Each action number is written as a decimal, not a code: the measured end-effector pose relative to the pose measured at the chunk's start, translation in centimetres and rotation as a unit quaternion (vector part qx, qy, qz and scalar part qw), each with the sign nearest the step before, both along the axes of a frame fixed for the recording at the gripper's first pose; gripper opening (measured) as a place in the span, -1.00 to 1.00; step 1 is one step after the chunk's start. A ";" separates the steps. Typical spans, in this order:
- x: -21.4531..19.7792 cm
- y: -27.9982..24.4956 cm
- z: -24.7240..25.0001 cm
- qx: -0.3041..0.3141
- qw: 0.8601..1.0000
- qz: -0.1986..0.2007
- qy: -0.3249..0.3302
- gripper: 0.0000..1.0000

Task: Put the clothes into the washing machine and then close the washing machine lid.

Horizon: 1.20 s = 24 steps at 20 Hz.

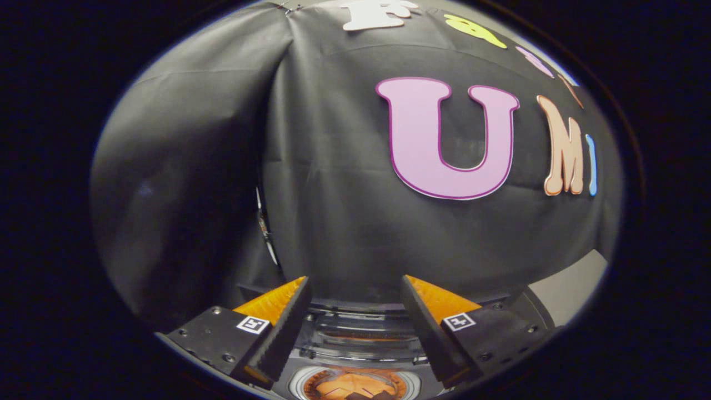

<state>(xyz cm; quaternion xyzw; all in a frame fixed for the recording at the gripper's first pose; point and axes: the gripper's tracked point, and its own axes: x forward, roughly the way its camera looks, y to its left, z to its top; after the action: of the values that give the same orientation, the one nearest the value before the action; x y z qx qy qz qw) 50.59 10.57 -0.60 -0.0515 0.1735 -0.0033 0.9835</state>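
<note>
Below the black cloth wall, the orange-and-black gripper hangs spread and empty over the dark washing machine's clear lid. No clothes are between its fingers, so the lid-closing step is likely in hand, calling for a downward push.

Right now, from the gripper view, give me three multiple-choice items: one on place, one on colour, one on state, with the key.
1. Where is the washing machine relative to the fingers?
A. below, seen between them
B. above them
C. behind the cloth wall

2. What colour are the backs of the fingers?
A. blue
B. orange
C. green

3. How does the gripper stand?
A. shut on clothes
B. shut, empty
C. open, empty

Key: 1 A, its top shows in the gap; 2 B, both wedges are orange; 3 C, fingers apart, nothing between.
</note>
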 end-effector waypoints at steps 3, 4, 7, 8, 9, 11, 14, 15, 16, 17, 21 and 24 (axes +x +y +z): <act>1.2 -0.3 -1.0 -0.005 1.000 -0.012 0.012 0.95; 1.6 -0.3 -1.4 -0.004 1.000 -0.013 0.019 0.96; 2.0 -0.8 -1.9 -0.015 0.999 -0.026 0.032 0.95; 2.1 -0.8 -2.7 -0.023 0.998 -0.027 0.044 0.95; 1.8 -1.0 -3.7 -0.034 0.997 -0.023 0.068 0.95; 2.3 -0.7 -3.8 -0.010 0.997 -0.023 0.071 0.86; 2.1 -0.2 -4.2 0.000 0.996 -0.022 0.081 0.73; 1.9 -0.2 -4.3 0.001 0.996 -0.021 0.083 0.69; 1.9 -0.3 -4.1 0.002 0.997 -0.022 0.078 0.65; 1.8 -0.4 -4.2 0.002 0.997 -0.024 0.080 0.63; 0.7 -0.1 -4.1 0.003 0.996 -0.017 0.087 0.57; 0.1 -0.1 -3.7 -0.006 0.996 -0.012 0.083 0.49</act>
<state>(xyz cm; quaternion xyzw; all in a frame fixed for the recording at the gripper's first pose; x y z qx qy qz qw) 50.74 10.43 -4.30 -0.0554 0.2547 -0.0120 0.9654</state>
